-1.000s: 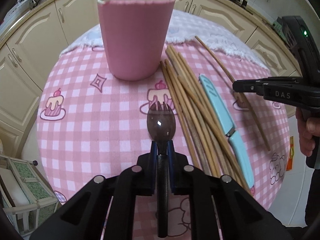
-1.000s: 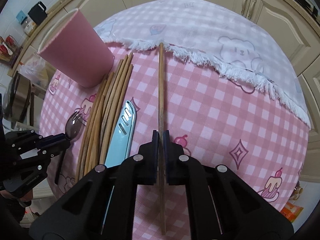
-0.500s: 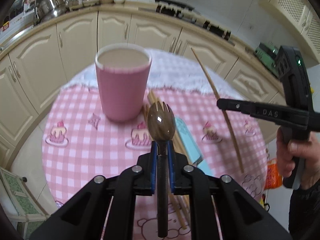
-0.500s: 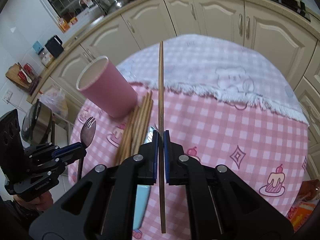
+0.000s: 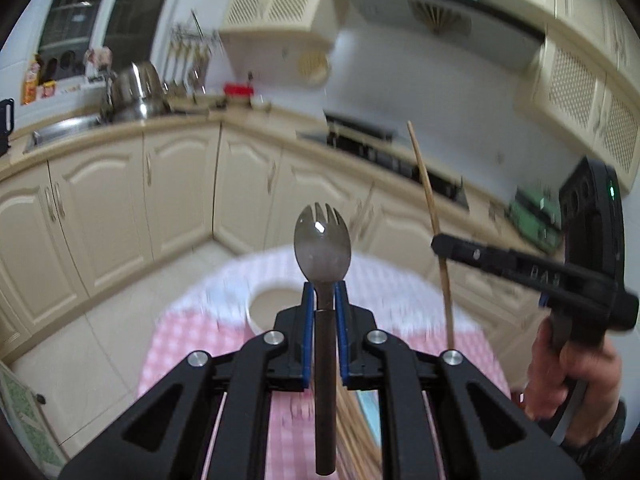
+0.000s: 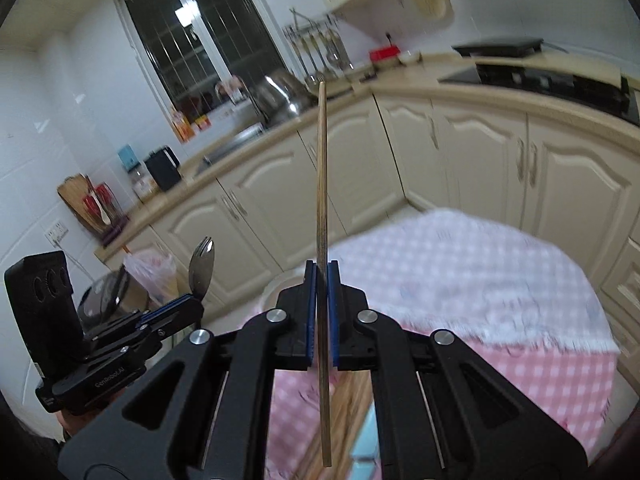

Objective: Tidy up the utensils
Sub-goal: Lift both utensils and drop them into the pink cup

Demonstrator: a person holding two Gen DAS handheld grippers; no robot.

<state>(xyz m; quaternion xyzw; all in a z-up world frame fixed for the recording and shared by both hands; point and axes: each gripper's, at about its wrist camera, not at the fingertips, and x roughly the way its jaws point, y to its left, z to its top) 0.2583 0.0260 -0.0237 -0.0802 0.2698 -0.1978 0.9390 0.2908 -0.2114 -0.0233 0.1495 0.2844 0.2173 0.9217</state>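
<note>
My left gripper (image 5: 323, 300) is shut on a dark spork (image 5: 322, 240), held upright high above the table; it also shows in the right wrist view (image 6: 202, 264). My right gripper (image 6: 321, 280) is shut on a single wooden chopstick (image 6: 321, 184), also upright; that chopstick shows in the left wrist view (image 5: 430, 216) with the right gripper (image 5: 440, 245) on it. The pink cup's rim (image 5: 272, 306) lies below, just behind the left fingers; in the right wrist view (image 6: 280, 284) it is mostly hidden. Several chopsticks (image 5: 356, 432) and a light blue knife (image 6: 362, 440) lie on the table.
The round table has a pink checked cloth (image 6: 540, 380) over a white fringed one (image 6: 460, 264). Cream kitchen cabinets (image 5: 168, 200) and a counter with pots (image 5: 136, 96) ring the room. The tiled floor (image 5: 100, 352) lies to the left of the table.
Both grippers have risen and tilted up with their loads, so the views now show the kitchen instead of the tabletop. The cup has dropped low in both views.
</note>
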